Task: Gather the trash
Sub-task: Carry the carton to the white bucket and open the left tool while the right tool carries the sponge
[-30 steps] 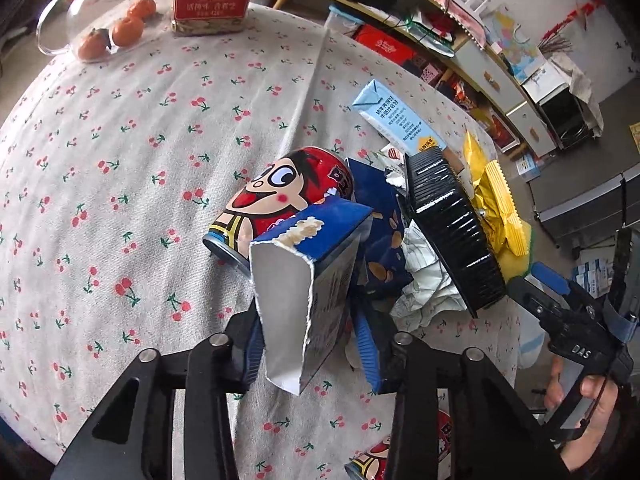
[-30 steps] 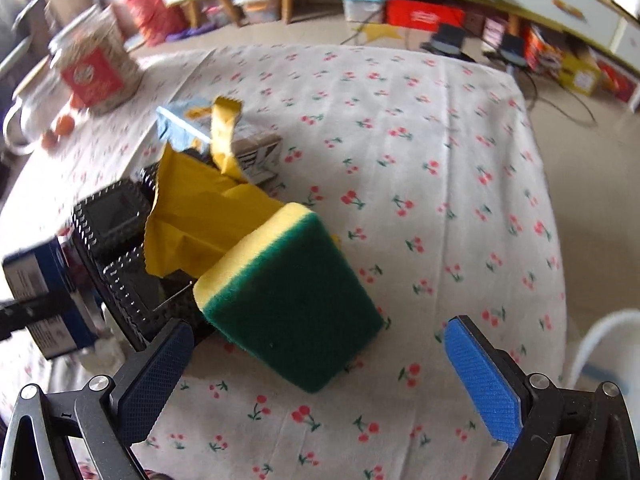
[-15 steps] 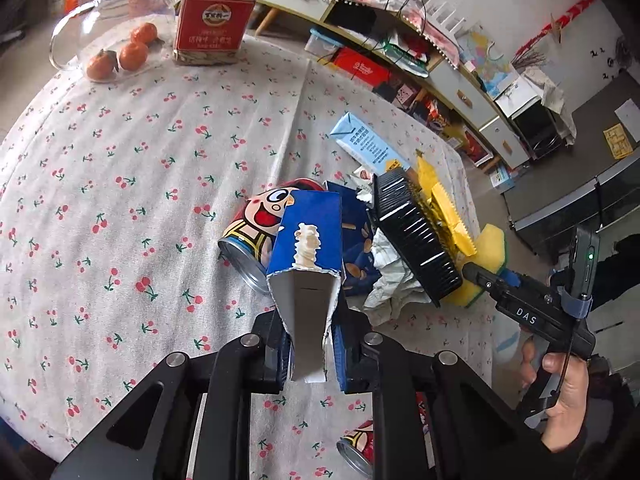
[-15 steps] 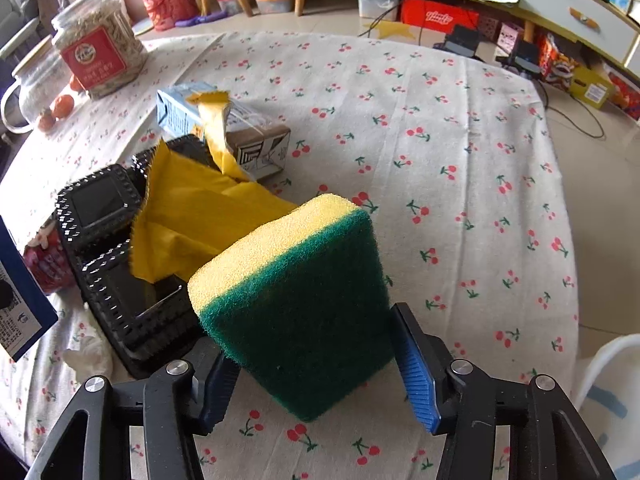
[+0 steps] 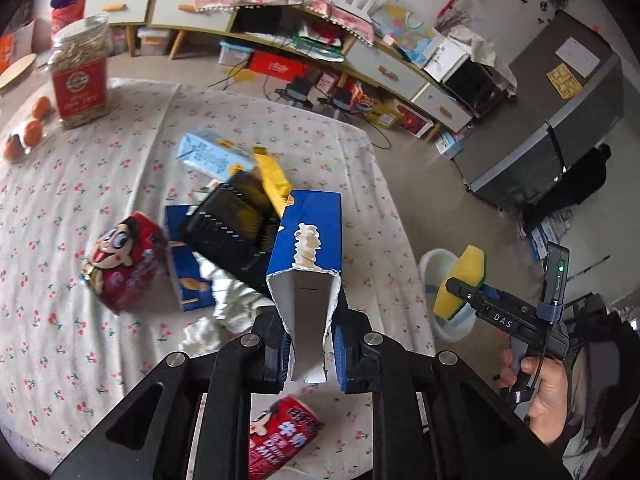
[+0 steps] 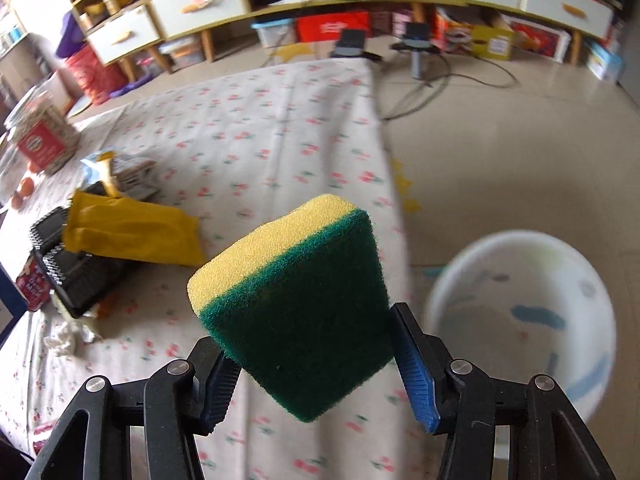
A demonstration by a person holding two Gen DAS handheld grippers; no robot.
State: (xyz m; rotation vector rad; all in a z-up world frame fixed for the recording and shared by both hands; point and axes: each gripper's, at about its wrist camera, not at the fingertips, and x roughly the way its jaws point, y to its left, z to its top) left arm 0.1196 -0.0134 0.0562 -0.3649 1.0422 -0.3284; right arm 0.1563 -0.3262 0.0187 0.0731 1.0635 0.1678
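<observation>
My left gripper [image 5: 310, 354] is shut on an opened blue carton [image 5: 308, 256] and holds it above the table. Behind it lie a red cartoon can [image 5: 122, 264], a black plastic tray [image 5: 230, 228], a yellow wrapper [image 5: 274, 182], a light-blue carton [image 5: 214, 156] and crumpled tissue [image 5: 204, 332]. A second red can [image 5: 280, 436] lies under the gripper. My right gripper [image 6: 320, 364] is shut on a yellow-and-green sponge [image 6: 296, 300], held past the table's right edge near a white bin [image 6: 520, 320]. That sponge [image 5: 460, 284] also shows in the left wrist view above the bin [image 5: 436, 260].
The round table has a cherry-print cloth [image 5: 80, 184]. A red-labelled jar [image 5: 80, 76] and oranges [image 5: 34, 120] stand at the far left. Low shelves and boxes [image 6: 360, 20] line the back wall, with cables on the floor. A hand [image 5: 548, 396] holds the right gripper.
Both grippers closed, the left on the blue carton and the right on the sponge. The carton rose off the table. The sponge was carried right, off the table toward the white bin.
</observation>
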